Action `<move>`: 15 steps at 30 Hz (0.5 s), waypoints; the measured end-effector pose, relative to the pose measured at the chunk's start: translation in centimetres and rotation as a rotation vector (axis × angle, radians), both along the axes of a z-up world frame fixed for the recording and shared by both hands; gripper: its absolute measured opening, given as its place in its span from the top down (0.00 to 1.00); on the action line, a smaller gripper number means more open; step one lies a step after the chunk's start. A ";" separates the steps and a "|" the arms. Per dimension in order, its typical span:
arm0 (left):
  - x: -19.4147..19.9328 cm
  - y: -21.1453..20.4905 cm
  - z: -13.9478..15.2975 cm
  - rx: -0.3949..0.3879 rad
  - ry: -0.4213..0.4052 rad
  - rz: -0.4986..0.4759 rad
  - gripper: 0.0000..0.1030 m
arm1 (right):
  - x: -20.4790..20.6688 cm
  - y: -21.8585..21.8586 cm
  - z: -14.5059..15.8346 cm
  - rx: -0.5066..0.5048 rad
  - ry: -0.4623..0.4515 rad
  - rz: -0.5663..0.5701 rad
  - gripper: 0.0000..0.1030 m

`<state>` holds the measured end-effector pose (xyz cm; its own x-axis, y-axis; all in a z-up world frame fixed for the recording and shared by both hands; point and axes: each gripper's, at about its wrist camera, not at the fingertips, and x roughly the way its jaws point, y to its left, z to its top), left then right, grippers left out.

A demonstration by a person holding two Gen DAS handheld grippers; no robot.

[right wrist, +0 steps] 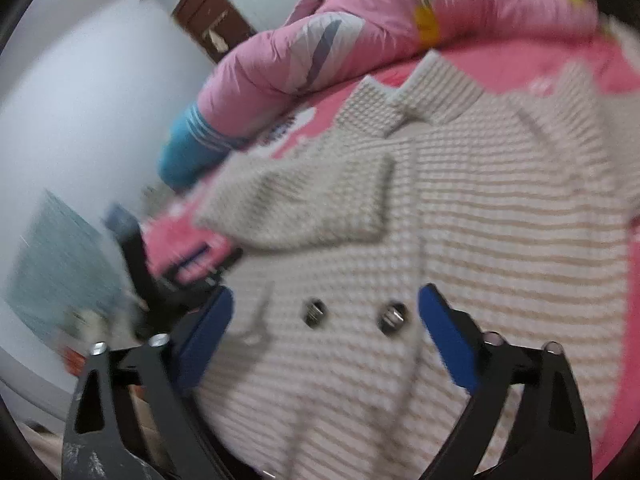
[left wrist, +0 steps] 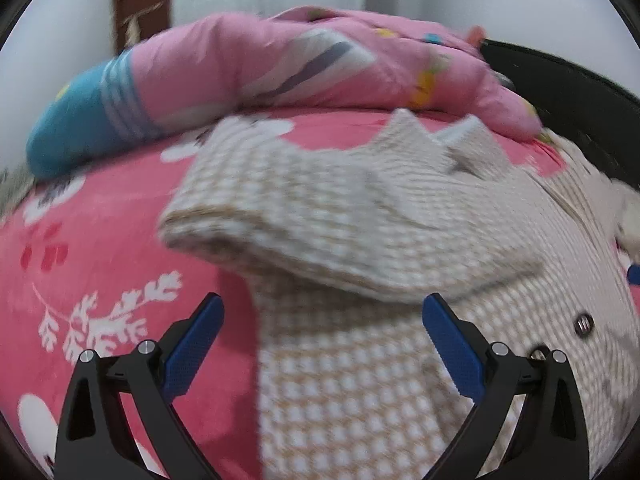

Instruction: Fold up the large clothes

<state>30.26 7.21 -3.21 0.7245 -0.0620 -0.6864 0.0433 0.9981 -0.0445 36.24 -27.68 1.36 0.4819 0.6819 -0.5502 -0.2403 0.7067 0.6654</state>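
Knitted cream coat (right wrist: 460,208) fills mid-frame, sleeve (left wrist: 320,216) folded across (blurred); left gripper (left wrist: 322,320) and right gripper (right wrist: 326,312) gape empty; best pinch the lower hem evenly.

- One knit cardigan (right wrist: 460,208), beige and white, spread on the bed.
- One sleeve (left wrist: 320,216) folded across its front.
- Two metal buttons (right wrist: 314,312) side by side in the right wrist view; the left wrist view shows one clearly, with a second half hidden by a finger.
- One pink quilt (left wrist: 304,60) bunched along the far edge, with one blue striped end (left wrist: 80,120).
- One red floral sheet (left wrist: 100,248) underneath.
- Two grippers: left (left wrist: 322,322) and right (right wrist: 326,312), each with two blue pads, spread apart.
- One brown door (right wrist: 208,20).
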 end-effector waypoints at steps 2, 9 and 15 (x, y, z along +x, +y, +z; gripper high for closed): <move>1.0 1.3 -0.4 -0.045 0.024 0.044 0.06 | 2.6 0.2 -0.7 0.075 0.053 0.005 0.30; 2.1 5.1 -2.9 -0.216 0.113 0.098 0.05 | 10.4 2.7 -4.9 0.018 0.233 0.033 0.48; 2.1 4.9 -3.6 -0.220 0.114 0.105 0.05 | 12.1 5.6 -5.3 -0.080 0.202 0.090 0.83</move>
